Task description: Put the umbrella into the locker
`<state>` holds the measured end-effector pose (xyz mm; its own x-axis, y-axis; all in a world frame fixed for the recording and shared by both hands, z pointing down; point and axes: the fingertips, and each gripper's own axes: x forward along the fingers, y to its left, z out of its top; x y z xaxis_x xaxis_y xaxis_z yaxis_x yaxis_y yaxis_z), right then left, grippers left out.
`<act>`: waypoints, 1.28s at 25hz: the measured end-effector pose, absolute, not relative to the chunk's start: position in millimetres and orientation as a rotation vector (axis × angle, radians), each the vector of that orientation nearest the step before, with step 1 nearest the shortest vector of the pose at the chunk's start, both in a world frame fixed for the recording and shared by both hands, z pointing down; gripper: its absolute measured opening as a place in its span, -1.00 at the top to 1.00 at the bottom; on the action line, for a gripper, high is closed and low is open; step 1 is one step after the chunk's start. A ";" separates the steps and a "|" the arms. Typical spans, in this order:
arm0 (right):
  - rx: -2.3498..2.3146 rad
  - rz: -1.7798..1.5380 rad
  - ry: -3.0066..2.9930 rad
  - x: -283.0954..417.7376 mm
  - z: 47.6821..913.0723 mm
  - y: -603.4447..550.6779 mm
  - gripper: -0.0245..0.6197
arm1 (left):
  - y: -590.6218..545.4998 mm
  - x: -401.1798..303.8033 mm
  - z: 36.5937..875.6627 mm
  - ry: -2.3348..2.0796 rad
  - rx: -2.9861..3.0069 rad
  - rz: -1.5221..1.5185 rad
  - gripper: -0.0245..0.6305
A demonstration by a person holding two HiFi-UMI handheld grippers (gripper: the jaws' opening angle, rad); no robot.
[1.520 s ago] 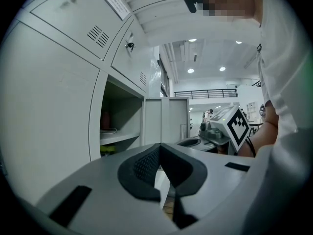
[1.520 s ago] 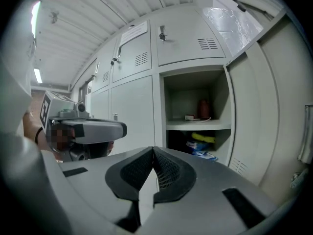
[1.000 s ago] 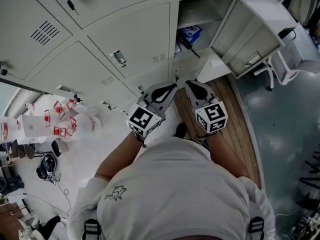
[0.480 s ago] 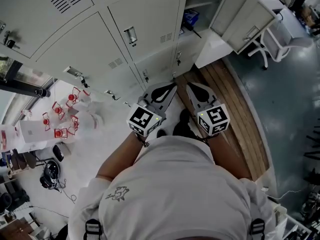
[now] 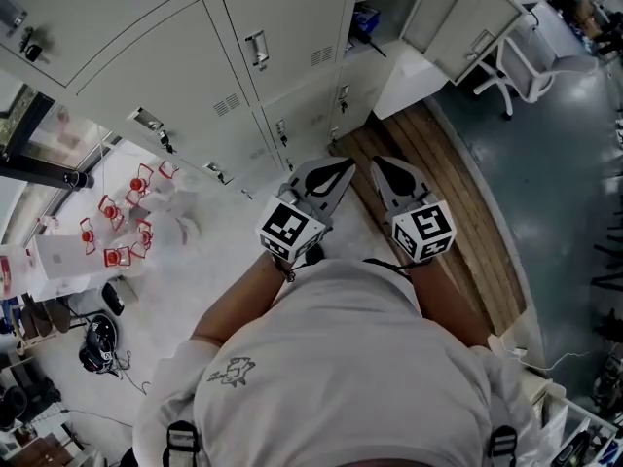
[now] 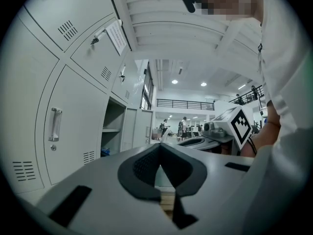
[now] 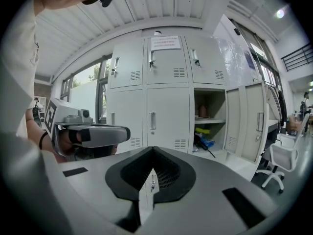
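The open locker (image 5: pixel 375 8) stands at the top of the head view, its door (image 5: pixel 458 17) swung out to the right. On its lower shelf lies a thin black thing, probably the umbrella (image 7: pixel 205 146), beside blue and yellow items; the umbrella (image 5: pixel 373 42) also shows in the head view. My left gripper (image 5: pixel 343 165) and right gripper (image 5: pixel 378 161) are held side by side in front of my chest, well short of the locker. Both are shut with nothing in them. The left gripper (image 6: pixel 159 146) points along the locker row, and the right gripper (image 7: pixel 152 150) faces the closed doors left of the open one.
A bank of closed grey lockers (image 5: pixel 243 56) fills the upper left. A wooden floor strip (image 5: pixel 448 193) runs under my right side. A white chair (image 5: pixel 511 61) stands beyond the open door. Red-and-white items (image 5: pixel 122 227) sit at the left.
The lockers have slid towards the top of the head view, so the open locker is farther from both grippers. The grippers stayed side by side and shut.
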<state>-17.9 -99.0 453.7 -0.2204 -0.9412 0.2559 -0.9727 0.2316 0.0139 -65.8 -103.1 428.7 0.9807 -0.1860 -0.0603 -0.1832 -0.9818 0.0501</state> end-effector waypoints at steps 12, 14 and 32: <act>1.791 0.189 -2.323 3.0 447.5 -53.2 0.80 | -59.8 -54.1 425.3 -0.290 3.079 -0.049 0.89; 1.780 0.182 -2.340 5.7 446.0 -45.3 0.80 | -52.6 -52.0 425.5 -0.316 3.078 -0.044 0.89; 1.700 0.167 -2.445 61.1 451.0 90.8 0.80 | 69.6 -1.9 436.1 -0.487 3.037 -0.041 0.89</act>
